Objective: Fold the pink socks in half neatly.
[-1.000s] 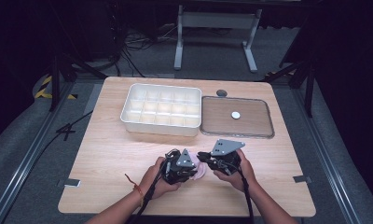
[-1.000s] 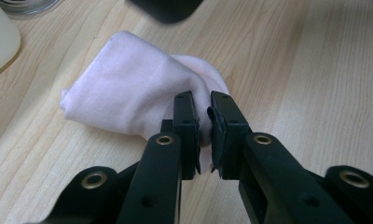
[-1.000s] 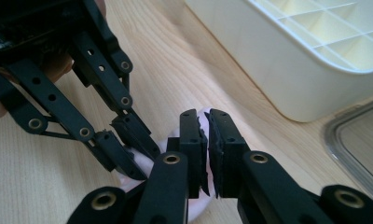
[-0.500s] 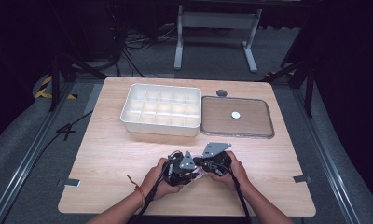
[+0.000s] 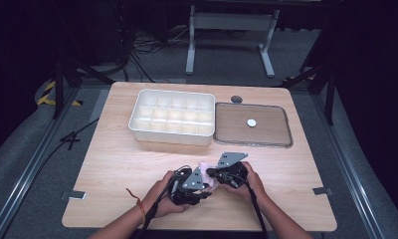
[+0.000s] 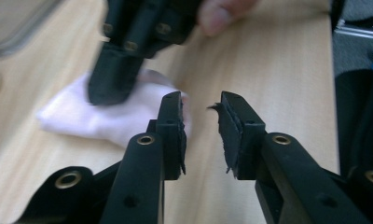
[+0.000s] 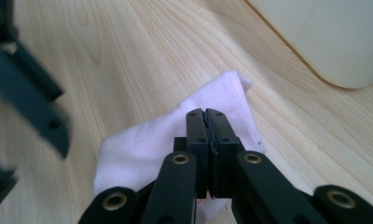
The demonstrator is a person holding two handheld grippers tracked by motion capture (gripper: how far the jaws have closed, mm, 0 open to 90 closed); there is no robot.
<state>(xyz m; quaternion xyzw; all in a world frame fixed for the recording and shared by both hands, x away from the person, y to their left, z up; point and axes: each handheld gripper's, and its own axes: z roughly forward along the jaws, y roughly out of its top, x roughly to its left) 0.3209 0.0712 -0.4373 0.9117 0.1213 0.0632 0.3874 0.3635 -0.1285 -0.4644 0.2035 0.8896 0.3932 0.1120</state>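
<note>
A small pale pink cloth lies near the front edge of the table, between the two hands – well short of the white compartment tray and the clear lid at the far side. The step looks like folding or gathering it, so one side should pin while the other takes a free corner, low and flat to the wood. The right claw is pressed closed, tips down on the cloth's middle. The left claw has just been opening – a modest gap, nothing between the jaws, its left finger just beside the cloth's edge.
</note>
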